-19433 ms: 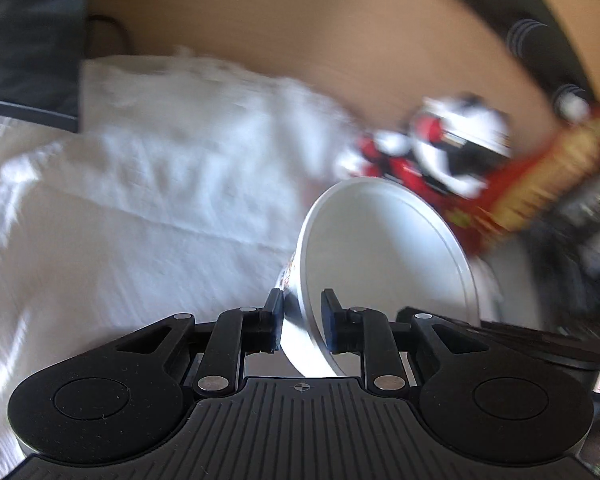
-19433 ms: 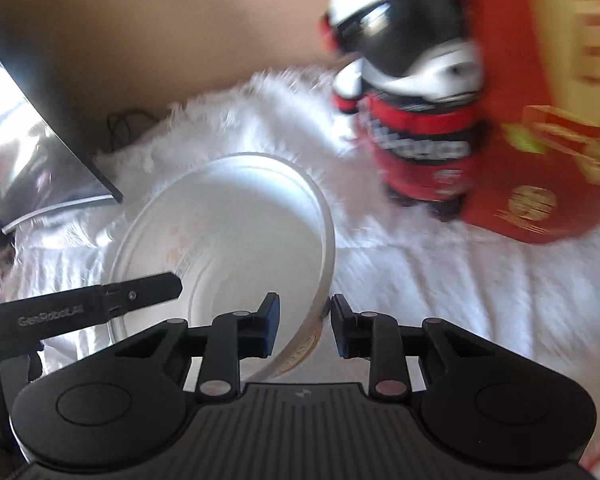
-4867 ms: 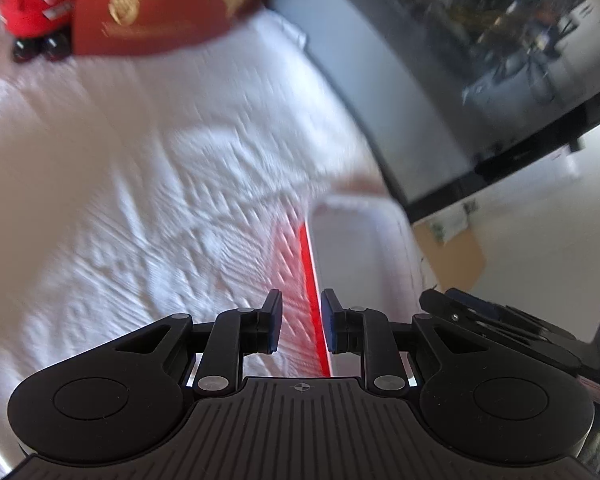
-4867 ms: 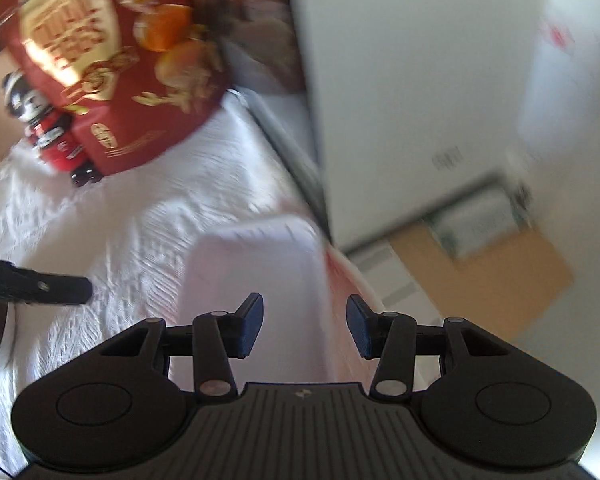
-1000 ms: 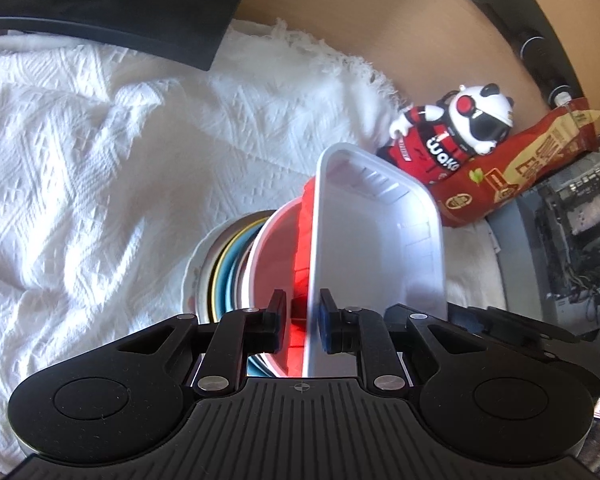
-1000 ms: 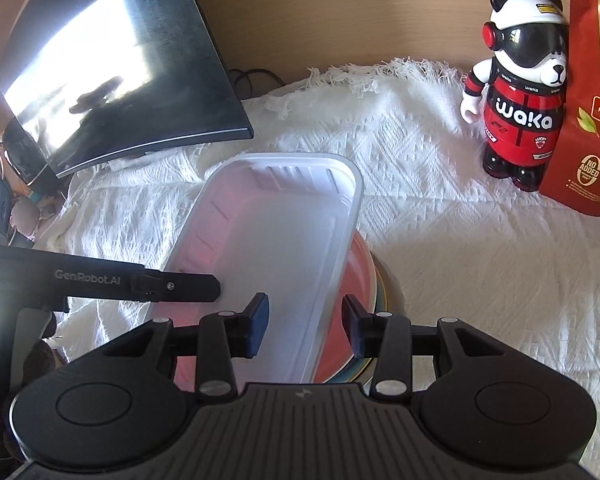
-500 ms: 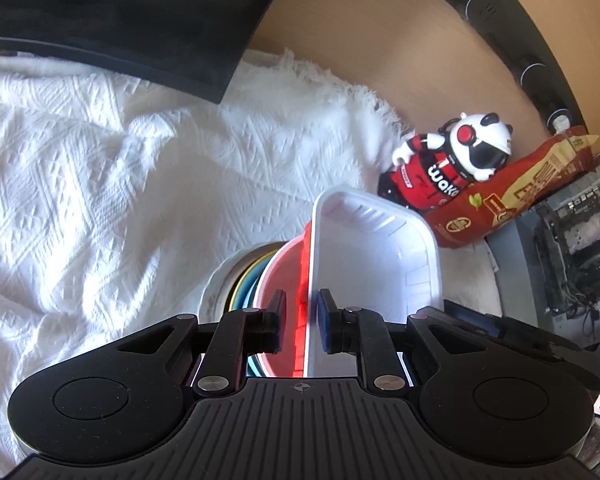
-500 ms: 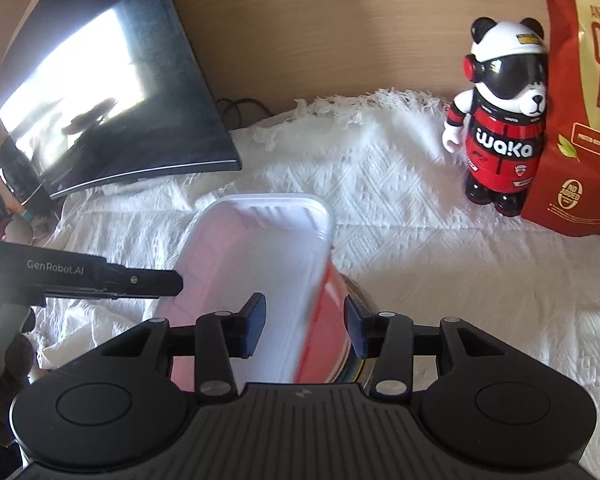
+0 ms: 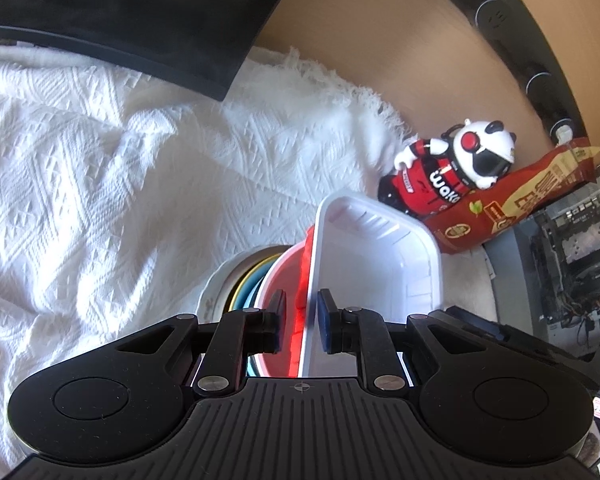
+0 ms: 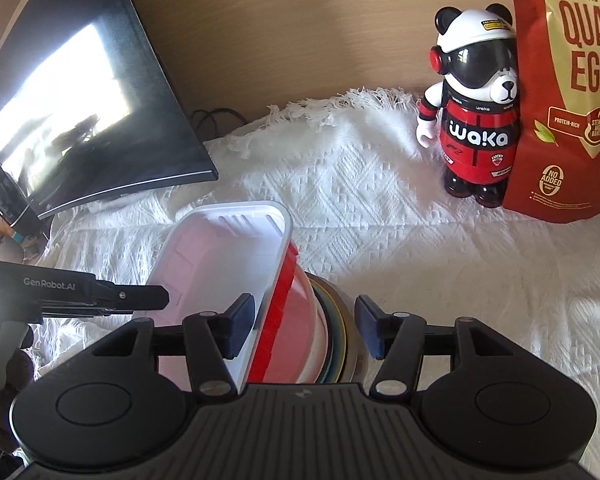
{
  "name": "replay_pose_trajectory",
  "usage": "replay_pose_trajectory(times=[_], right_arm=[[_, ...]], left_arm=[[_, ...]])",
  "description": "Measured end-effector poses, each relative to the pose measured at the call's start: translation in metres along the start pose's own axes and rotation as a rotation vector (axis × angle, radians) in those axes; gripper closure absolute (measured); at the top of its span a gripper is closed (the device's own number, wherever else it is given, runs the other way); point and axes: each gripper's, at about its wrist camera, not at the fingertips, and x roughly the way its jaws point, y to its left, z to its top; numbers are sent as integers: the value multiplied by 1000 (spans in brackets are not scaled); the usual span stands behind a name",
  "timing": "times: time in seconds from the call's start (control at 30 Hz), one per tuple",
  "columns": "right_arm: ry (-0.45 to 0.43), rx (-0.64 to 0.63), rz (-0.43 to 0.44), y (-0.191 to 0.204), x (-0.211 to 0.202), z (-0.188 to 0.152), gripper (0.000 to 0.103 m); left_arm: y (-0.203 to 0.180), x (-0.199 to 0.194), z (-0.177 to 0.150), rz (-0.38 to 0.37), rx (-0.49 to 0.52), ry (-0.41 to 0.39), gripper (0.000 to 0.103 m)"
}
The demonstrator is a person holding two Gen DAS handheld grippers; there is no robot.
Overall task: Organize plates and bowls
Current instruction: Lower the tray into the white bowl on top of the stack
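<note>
A white rectangular container with a red outside [image 9: 376, 264] sits tilted on top of a stack of bowls and plates [image 9: 244, 280] on the white cloth. My left gripper [image 9: 300, 314] stands astride its left rim, the fingers slightly apart with the rim between them. In the right wrist view the same container [image 10: 224, 252] lies on the stack [image 10: 328, 320]. My right gripper [image 10: 304, 328] is open wide around the container's right rim and the stack's edge, holding nothing. The left gripper's finger [image 10: 100, 292] shows at the left.
A panda figure in red [image 10: 476, 120] and a red quail-egg bag [image 10: 568, 92] stand at the back right. A dark curved monitor [image 10: 76, 104] stands at the back left. A wooden wall runs behind. A white textured cloth [image 10: 420, 260] covers the table.
Both grippers have pulled back and up from the stack. The right gripper has opened wider. The left gripper's fingers have parted a little around the container's rim. The container rests on the stack.
</note>
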Motion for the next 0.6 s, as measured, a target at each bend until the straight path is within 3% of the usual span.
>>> replay_pose_trajectory(times=[0.6], right_arm=[[25, 33, 37, -4, -3, -4, 45]], left_arm=[[32, -18, -3, 26, -137, -73, 85]])
